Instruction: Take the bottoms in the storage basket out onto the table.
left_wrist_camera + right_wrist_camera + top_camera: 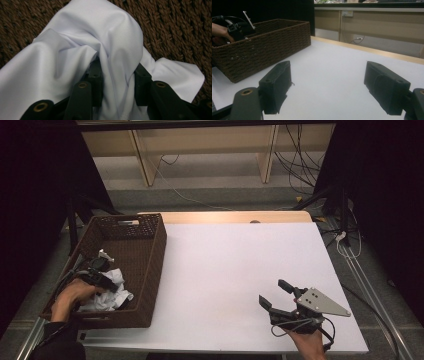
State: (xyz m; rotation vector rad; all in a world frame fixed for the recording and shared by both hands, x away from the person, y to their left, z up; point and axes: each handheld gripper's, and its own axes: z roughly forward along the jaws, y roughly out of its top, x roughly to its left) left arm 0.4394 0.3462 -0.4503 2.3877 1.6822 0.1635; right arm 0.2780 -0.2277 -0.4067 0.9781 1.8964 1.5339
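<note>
**White cloth gripped inside the woven basket**

From the high view, the left gripper reaches down into the brown wicker basket at the table's left edge, where a crumpled white cloth lies on the basket floor. The right gripper rests low over the white tabletop, well apart from the basket, likely kept clear while the left works.

In the left gripper view, the black jaws stand nearly closed around a raised fold of the cloth. The fabric looks smooth, thin and soft, bunched into a ridge, against the coarse braided weave behind it.

In the right gripper view, the jaws stand wide apart and hold nothing; their pads look fabric-wrapped and slightly frayed. The basket sits off to the left.
</note>
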